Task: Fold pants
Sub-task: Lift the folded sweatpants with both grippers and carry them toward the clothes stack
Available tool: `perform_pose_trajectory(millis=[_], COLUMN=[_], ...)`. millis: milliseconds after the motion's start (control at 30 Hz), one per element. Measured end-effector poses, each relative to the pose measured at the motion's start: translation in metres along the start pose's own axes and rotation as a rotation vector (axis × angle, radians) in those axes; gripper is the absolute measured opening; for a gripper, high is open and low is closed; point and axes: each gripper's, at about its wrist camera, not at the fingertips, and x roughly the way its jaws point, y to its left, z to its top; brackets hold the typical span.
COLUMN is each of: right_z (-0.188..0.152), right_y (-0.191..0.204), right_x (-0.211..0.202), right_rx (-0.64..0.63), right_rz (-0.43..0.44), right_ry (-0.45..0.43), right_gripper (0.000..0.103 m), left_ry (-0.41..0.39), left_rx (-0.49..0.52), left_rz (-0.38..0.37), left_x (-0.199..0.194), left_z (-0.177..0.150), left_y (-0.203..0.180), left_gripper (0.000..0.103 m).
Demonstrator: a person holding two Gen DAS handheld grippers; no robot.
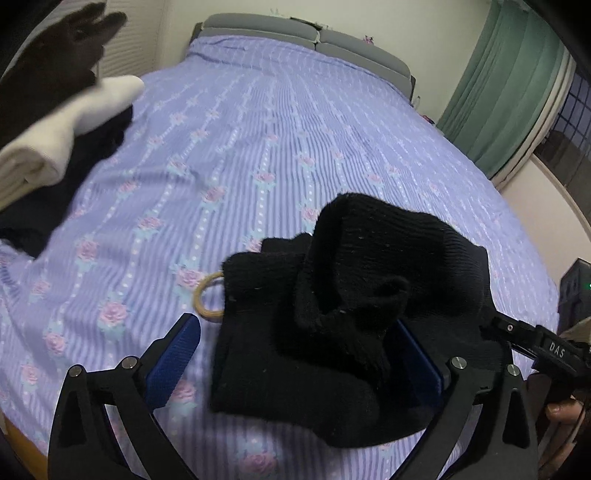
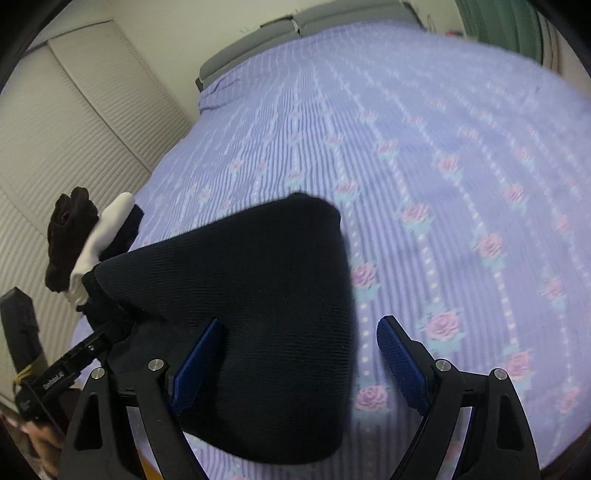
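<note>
Black knitted pants (image 1: 343, 317) lie bunched and partly folded on the purple flowered bedspread (image 1: 258, 147). My left gripper (image 1: 295, 354) is open, its blue pads wide apart, with the pants lying between them and draped over the right finger. In the right wrist view the pants (image 2: 258, 314) appear as a smooth folded black slab. My right gripper (image 2: 299, 362) is open around the slab's right edge. The other gripper's black body (image 2: 81, 354) shows at the pants' left side.
A stack of folded clothes, dark brown, white and black (image 1: 55, 129), sits at the bed's left edge, also in the right wrist view (image 2: 92, 240). A tan ring (image 1: 207, 299) lies by the pants. Grey headboard (image 1: 314, 33), green curtain (image 1: 509, 92), louvred closet doors (image 2: 74, 129).
</note>
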Motion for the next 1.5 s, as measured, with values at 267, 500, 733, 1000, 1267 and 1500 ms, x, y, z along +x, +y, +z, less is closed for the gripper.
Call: perform_pose_trajectory(millis=[267,500,733,1000,1267,1500], right_z=[0.005,0.008,0.009,0.013,0.031,0.052], right_y=[-0.018,0.005,0.005,0.035,0.06,0.082], right_x=[0.033,0.055,0.046,0.015,-0.018,-0.047], right_rx=[0.075,0.028,0.08,0.015,-0.031,-0.041], right_rz=[0.134,0.16,0.191,0.123,0.109,0.142], right_ry=[0.08,0.111,0.078,0.006,-0.066,-0.116], right_gripper=[0.087,0.078,0.048,0.039,0.039,0.039], left_ry=[0.026,0.028,0.012,-0.005,-0.07,-0.125], left_rx=[-0.053,-0.019,0.058,0.082,0.09,0.073], left_rz=[-0.065,-0.07,-0.009,0.001,-0.019,-0.039], left_x=[0.032,0.038,0.023,0.003,-0.028,-0.058], left_z=[-0.002,0.002,0.009,0.023,0.049,0.071], left_y=[-0.002,-0.015,-0.034,-0.04,-0.042,-0.036], left_gripper=[0.103,0.091,0.07,0.061,0.06,0.06])
